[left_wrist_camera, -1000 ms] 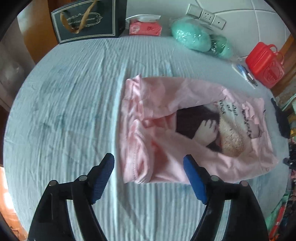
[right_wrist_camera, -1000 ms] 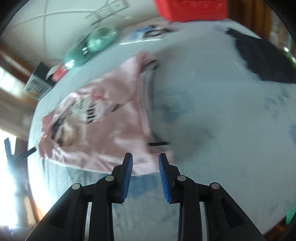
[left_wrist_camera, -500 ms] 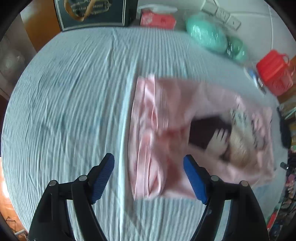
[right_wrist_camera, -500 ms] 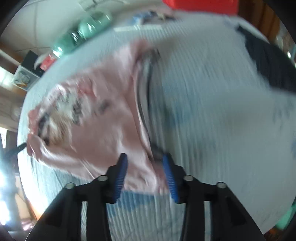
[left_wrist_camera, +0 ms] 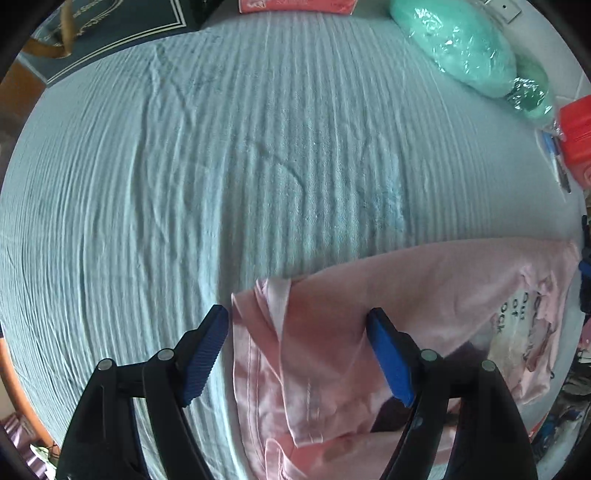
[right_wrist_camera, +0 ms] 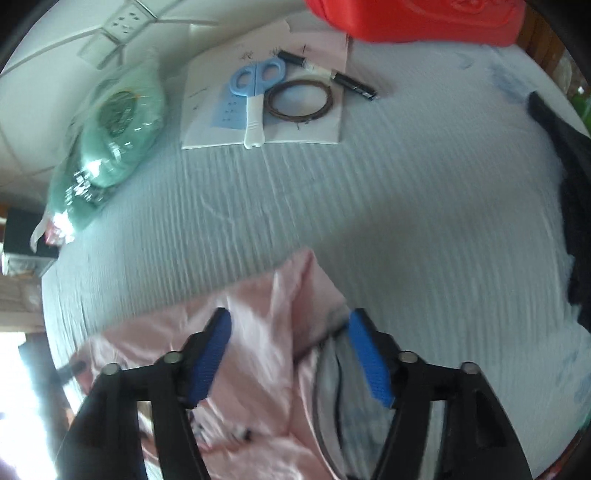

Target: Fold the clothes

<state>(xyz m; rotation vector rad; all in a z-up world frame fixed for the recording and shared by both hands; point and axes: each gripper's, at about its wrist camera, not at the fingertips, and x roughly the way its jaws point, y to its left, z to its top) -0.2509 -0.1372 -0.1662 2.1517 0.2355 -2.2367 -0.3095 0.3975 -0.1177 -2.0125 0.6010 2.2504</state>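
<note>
A pink printed T-shirt (left_wrist_camera: 424, 295) lies partly folded on the light blue ribbed bedcover (left_wrist_camera: 258, 166). My left gripper (left_wrist_camera: 299, 354) is open, its blue pads spread over the shirt's hemmed left end. My right gripper (right_wrist_camera: 290, 354) is open over the shirt's other end (right_wrist_camera: 266, 332), above the collar and its grey inner side. Neither gripper holds any cloth. The shirt's near side is hidden below both grippers.
At the far edge lie green plastic-wrapped bundles (left_wrist_camera: 454, 40), a red container (left_wrist_camera: 576, 136), a dark gift bag (left_wrist_camera: 103, 33) and a pink tissue pack (left_wrist_camera: 295, 3). Blue scissors (right_wrist_camera: 255, 96), a wire ring, a pen and paper lie ahead of the right gripper. A black garment (right_wrist_camera: 569, 199) lies at right.
Both grippers have moved forward over the shirt's ends, which now lie between the fingers. The right gripper has opened wider; the left has stayed open.
</note>
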